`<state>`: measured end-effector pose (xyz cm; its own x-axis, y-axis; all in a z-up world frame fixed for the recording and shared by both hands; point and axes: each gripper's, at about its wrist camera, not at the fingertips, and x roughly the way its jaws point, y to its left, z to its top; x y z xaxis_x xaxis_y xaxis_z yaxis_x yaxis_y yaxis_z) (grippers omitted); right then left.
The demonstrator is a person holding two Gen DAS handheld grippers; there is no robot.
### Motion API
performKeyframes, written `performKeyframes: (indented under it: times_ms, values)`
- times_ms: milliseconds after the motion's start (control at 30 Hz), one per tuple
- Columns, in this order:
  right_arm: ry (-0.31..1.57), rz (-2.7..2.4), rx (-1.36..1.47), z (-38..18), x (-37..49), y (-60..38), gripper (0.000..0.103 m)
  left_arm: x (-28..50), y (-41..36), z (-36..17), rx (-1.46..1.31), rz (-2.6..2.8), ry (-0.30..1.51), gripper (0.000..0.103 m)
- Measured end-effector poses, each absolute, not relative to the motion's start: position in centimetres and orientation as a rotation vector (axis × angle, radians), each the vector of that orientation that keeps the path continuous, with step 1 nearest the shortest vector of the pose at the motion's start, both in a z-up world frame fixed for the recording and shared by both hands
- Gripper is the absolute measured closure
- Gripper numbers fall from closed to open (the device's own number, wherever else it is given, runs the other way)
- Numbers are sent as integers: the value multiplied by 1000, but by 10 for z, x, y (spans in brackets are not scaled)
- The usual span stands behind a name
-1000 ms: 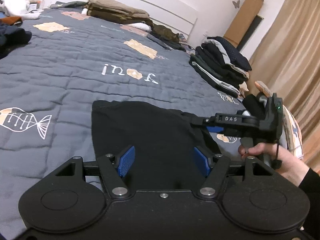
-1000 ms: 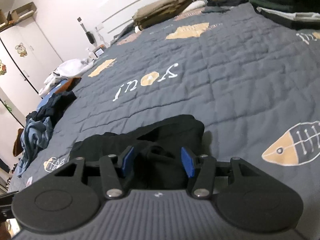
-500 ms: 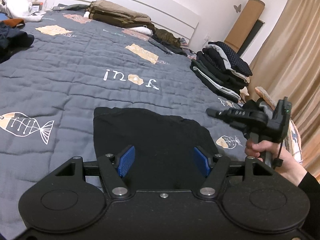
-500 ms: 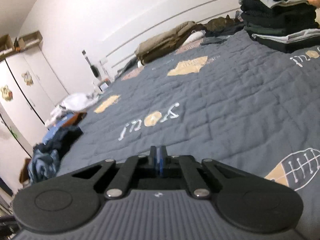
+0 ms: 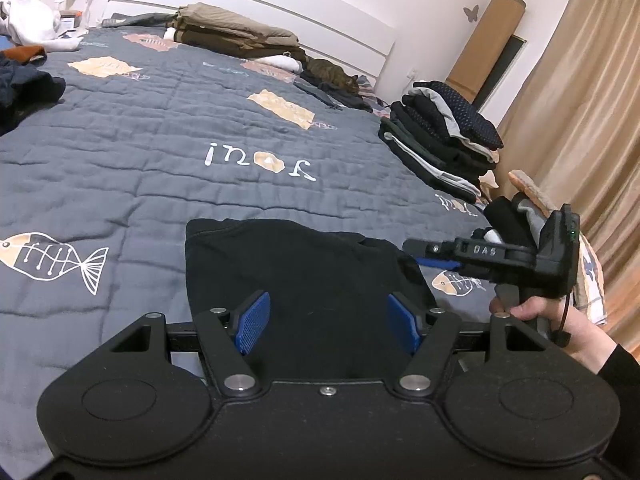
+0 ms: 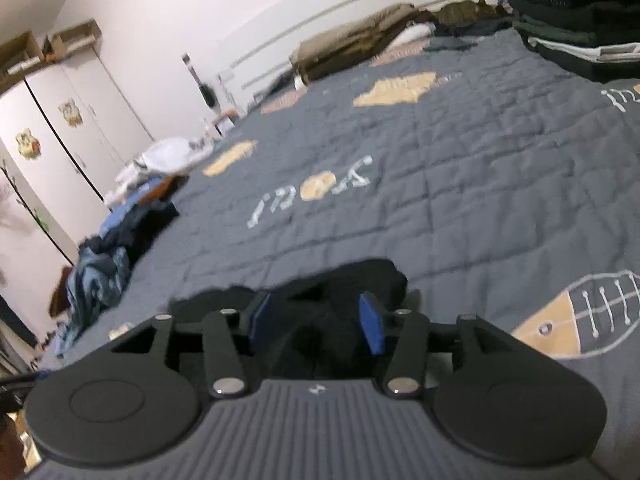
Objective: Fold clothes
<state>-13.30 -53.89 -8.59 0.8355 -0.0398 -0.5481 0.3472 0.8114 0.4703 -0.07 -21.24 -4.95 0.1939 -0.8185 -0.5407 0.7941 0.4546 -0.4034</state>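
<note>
1. Left wrist view: the left gripper (image 5: 328, 322) hangs over the near part of a black garment (image 5: 304, 276). Its blue pads (image 5: 253, 322) stand wide apart, and the cloth lies below them, not pinched.
2. The garment lies flat on a grey quilt (image 5: 160, 168), near its front edge, with a fish print (image 5: 52, 258) to its left.
3. The right gripper (image 5: 430, 254) shows at the garment's right edge, held by a hand (image 5: 560, 328) in a dark sleeve. Its fingers point left across the cloth; whether they touch it cannot be told from this side.
4. Right wrist view: the right gripper (image 6: 316, 322) has its jaws opening. A bunched part of the garment (image 6: 332, 300) sits between and beyond the pads; no pinch on it is visible. The picture is blurred.
5. A stack (image 5: 444, 140) of folded dark clothes stands at the quilt's right side, well apart from the garment.
6. Unfolded clothes (image 6: 108, 256) lie heaped at the quilt's left edge.
7. Folded tan items (image 5: 236, 34) rest against the headboard (image 5: 320, 28), with a cat (image 5: 332, 74) just beside them.
8. Curtains (image 5: 580, 112) hang on the right.
</note>
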Motion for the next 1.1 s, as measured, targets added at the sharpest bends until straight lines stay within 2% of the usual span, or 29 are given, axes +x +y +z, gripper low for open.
performKeyframes:
  times_ms: [100,167,200,233,500,733,1100]
  values:
    - [584,-215,594,-94,-132,-534,58,0,-214,-52,-36,-1135,785,39]
    - [589,-230,593,-96,-131,-532,76,0,-216,-54,-35,-1136,790,39]
    - [594,-233,600,-96,-131,-531,96,1,-217,-55,-34,-1136,793,39]
    - [591,-233,611,-95,-132,-531,97,1,-218,-57,-32,-1133,796,39]
    - [433,-214,605,-68,-147,-532,98,8,-222,-64,-50,-1131,805,38]
    - [555,-271,524,-108,-134,-533,95,12,-228,-70,-25,-1116,788,38]
    - [543,-247,599,-107,-137,-536,88,87,-237,-98,-93,-1015,850,35]
